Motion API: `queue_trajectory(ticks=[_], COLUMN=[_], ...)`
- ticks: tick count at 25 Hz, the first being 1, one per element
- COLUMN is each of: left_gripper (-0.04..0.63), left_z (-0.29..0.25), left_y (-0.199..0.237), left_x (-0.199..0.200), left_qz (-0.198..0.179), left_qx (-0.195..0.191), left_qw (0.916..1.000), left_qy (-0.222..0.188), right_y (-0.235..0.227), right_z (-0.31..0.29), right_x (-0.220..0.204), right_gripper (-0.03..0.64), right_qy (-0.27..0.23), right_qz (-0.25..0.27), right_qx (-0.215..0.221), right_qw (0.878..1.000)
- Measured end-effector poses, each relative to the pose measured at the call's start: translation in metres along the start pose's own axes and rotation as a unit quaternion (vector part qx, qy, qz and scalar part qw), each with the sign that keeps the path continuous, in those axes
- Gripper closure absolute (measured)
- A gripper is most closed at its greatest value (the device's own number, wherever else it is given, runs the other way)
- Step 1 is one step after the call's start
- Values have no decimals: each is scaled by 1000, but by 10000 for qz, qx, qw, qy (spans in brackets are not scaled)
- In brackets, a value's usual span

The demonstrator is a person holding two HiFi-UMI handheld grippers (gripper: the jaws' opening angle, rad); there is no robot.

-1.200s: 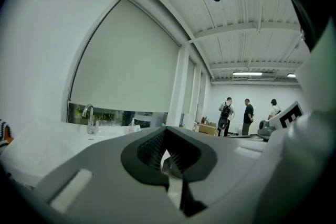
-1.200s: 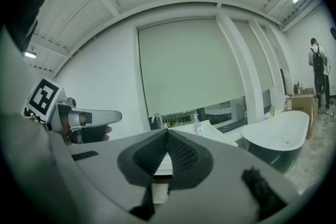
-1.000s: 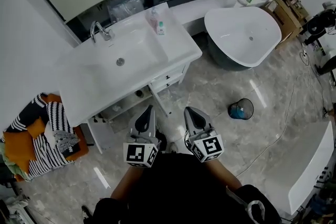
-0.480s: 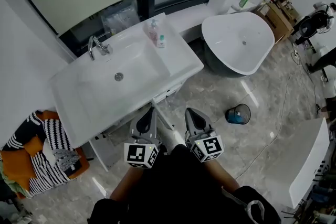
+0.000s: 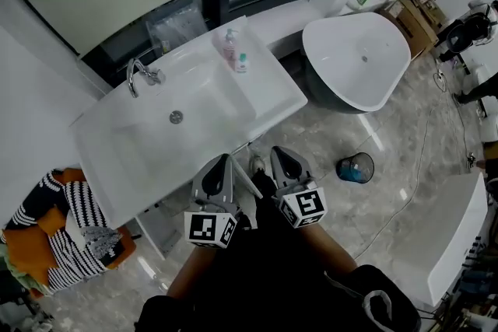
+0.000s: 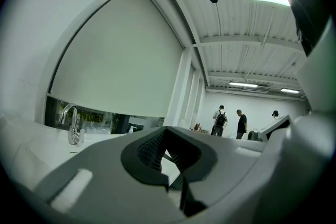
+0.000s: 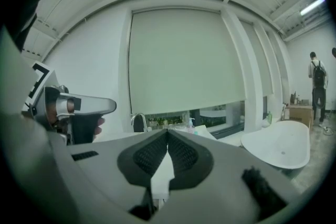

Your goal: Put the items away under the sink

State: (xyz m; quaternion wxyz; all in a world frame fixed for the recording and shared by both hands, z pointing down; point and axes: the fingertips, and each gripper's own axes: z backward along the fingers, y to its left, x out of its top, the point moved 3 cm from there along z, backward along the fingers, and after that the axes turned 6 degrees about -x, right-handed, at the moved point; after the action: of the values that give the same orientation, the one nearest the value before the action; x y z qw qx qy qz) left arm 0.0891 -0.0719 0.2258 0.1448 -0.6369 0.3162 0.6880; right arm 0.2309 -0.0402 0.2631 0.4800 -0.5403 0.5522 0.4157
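The white sink vanity [image 5: 117, 159] fills the left middle of the head view, with a chrome faucet [image 5: 138, 74] at its back. A pink pump bottle [image 5: 229, 47] and a small teal-capped bottle [image 5: 242, 62] stand on its far right corner. My left gripper [image 5: 223, 160] and right gripper [image 5: 278, 153] are side by side at the vanity's front edge, both pointing level towards it. Both are shut with nothing between the pads, as the left gripper view [image 6: 165, 129] and right gripper view [image 7: 167, 131] show. The counter hides most of the space under the sink.
A white cabinet door edge [image 5: 247, 183] sticks out between my grippers. A white bathtub [image 5: 358, 58] stands to the right, a small bin [image 5: 356, 167] on the floor before it. A basket of striped laundry [image 5: 54, 237] sits at the left. People stand far off [image 6: 241, 123].
Both grippers have moved forward to the vanity's front edge, and the sink now lies closer in the head view. The jaws have stayed shut.
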Motion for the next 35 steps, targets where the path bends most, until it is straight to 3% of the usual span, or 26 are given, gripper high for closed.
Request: queue_trajectory(ticks=[14, 24, 27, 35], left_gripper=[588, 588, 588, 588], left_z=[-99, -153, -165, -175], left_y=[49, 64, 66, 82], left_x=[3, -3, -1, 0], left_qz=[25, 168, 173, 203], left_qx=[599, 628, 649, 787], left_qw=[9982, 9979, 9977, 9966], left_qy=[-37, 40, 68, 123], right_y=[-56, -78, -87, -99], right_z=[-126, -205, -225, -283], right_x=[-16, -35, -41, -58], right_gripper=[600, 598, 552, 529], right_qy=[349, 503, 584, 676], right_qz=[39, 81, 53, -21], right_qx=[391, 543, 509, 409], right_qw=[9986, 9972, 9970, 9969])
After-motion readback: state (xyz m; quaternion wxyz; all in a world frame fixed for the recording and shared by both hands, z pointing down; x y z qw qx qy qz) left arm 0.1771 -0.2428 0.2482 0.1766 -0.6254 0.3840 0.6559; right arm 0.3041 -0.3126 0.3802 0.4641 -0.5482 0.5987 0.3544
